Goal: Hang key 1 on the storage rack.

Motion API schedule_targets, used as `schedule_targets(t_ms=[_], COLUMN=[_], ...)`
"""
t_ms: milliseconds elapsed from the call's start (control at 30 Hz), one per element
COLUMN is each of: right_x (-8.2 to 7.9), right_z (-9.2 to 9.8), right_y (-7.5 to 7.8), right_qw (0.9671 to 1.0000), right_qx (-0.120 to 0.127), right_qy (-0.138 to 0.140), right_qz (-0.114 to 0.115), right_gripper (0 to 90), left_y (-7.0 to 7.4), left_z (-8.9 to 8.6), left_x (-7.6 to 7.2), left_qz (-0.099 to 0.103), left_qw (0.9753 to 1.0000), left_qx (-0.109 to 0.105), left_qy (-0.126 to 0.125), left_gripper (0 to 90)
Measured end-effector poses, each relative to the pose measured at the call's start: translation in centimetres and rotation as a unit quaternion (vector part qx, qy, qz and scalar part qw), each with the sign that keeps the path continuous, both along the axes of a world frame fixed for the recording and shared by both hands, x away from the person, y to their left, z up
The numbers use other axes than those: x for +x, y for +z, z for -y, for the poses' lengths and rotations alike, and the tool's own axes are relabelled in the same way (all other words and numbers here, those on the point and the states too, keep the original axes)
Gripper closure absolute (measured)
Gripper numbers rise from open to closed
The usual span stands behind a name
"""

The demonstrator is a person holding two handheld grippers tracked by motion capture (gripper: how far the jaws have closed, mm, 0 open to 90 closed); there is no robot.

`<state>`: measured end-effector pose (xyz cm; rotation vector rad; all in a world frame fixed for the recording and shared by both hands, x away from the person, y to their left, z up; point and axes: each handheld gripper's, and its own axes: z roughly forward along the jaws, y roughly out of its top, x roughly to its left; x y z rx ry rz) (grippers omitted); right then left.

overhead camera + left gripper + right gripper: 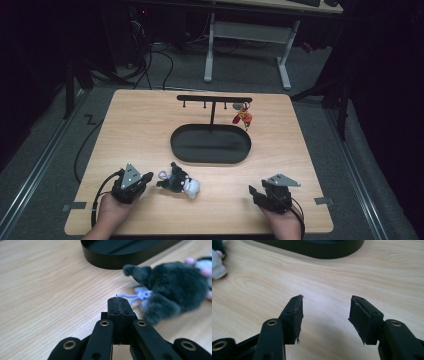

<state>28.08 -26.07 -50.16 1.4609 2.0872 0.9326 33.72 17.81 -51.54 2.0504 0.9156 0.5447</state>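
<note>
A dark grey and white plush keychain (179, 183) with a pale lilac loop lies on the wooden table (150, 130) near the front. My left gripper (145, 179) sits just left of it, jaws shut with nothing between them. In the left gripper view the plush (170, 287) lies just ahead and to the right of the shut gripper (119, 301), its lilac loop (132, 296) close to the tips. My right gripper (254, 192) rests at the front right, open and empty. In the right gripper view its jaws (325, 307) stand wide apart over bare wood.
A black oval tray (210, 145) sits mid-table with a black T-shaped hook rack (214, 100) rising behind it. A red keychain (243, 117) hangs from the rack's right end. A desk frame and cables stand on the floor beyond the table.
</note>
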Motion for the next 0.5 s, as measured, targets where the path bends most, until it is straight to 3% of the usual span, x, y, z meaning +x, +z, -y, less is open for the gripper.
schedule_targets(t_ms=[67, 100, 167, 233, 300, 500], right_x=[-0.7, -1.1, -1.3, -1.3, -1.0, -0.9], right_z=[0.4, 0.7, 1.3, 1.9, 2.5, 2.9], right_y=[-0.3, -0.1, 0.1, 0.0, -0.3, -0.7], right_qw=[1.0, 0.9998, 0.9999, 0.9996, 0.9992, 0.9987], right_qx=[0.006, 0.017, 0.009, 0.025, 0.039, 0.05], right_qy=[0.002, 0.004, 0.002, -0.006, -0.005, -0.003], right_qz=[0.004, 0.002, 0.012, 0.008, 0.003, -0.004], right_gripper=[46.3, 45.9, 46.0, 46.1, 46.2, 46.7], left_y=[-0.1, 0.0, 0.0, 0.2, 0.4, 0.4], left_z=[1.0, 2.4, 2.9, 4.4, 6.4, 12.3], left_x=[0.3, 0.4, 0.3, 0.2, 0.1, -0.1], left_qz=[-0.004, -0.008, -0.01, -0.011, -0.014, -0.02], left_qw=[0.9999, 0.9997, 0.9996, 0.9994, 0.9989, 0.9958], left_qx=[0.009, 0.023, 0.022, 0.024, 0.029, 0.027], left_qy=[0.002, -0.01, -0.013, -0.022, -0.034, -0.085], left_gripper=[89.9, 89.8, 89.7, 89.7, 89.8, 89.4])
